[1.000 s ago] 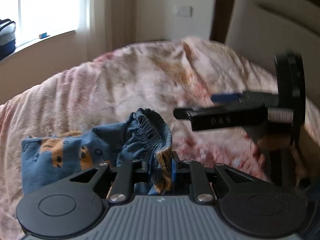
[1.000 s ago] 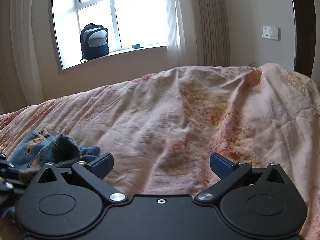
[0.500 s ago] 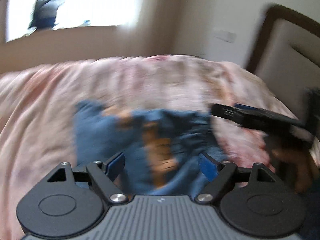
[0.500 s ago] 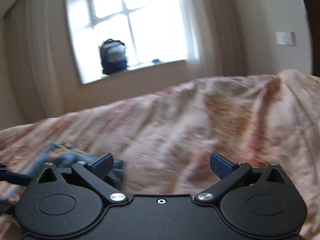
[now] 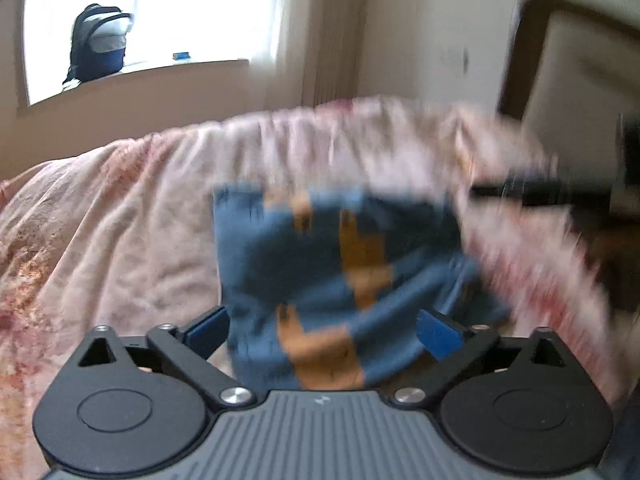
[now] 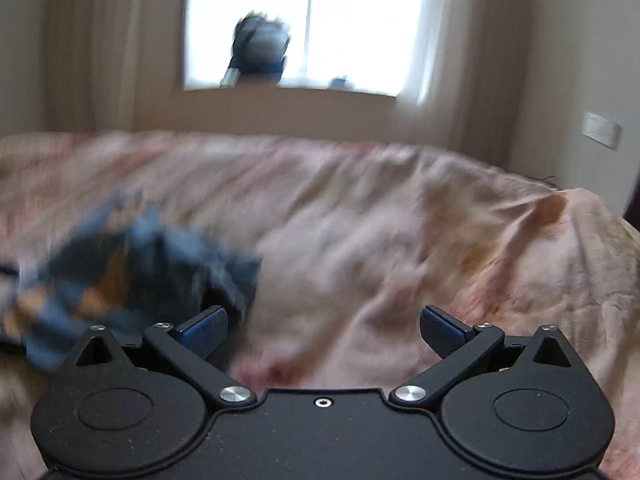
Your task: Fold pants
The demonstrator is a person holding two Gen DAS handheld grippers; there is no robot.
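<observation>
Blue pants (image 5: 320, 264) with an orange animal print lie crumpled on the pink bedspread (image 5: 120, 220), blurred by motion. My left gripper (image 5: 323, 330) hovers right over their near end. Its jaws are opening wide, and the cloth lies between the blue pads without being pinched. In the right wrist view the pants (image 6: 120, 268) lie at the left, just beyond the left finger (image 6: 204, 328) of my right gripper (image 6: 323, 330). That gripper is open over bare bedspread (image 6: 400, 220). It also shows as a dark bar, the right gripper (image 5: 532, 194), at the right edge of the left wrist view.
A dark backpack (image 5: 98, 44) stands on the windowsill behind the bed, the same backpack (image 6: 262, 46) in the right wrist view. A padded headboard (image 5: 580, 60) rises at the right. A wall switch (image 6: 600, 130) sits at the far right.
The left jaws, shut on the pants' waistband a second ago, have spread wide and let the cloth go. Both views have swung, so the pants now lie more in the middle.
</observation>
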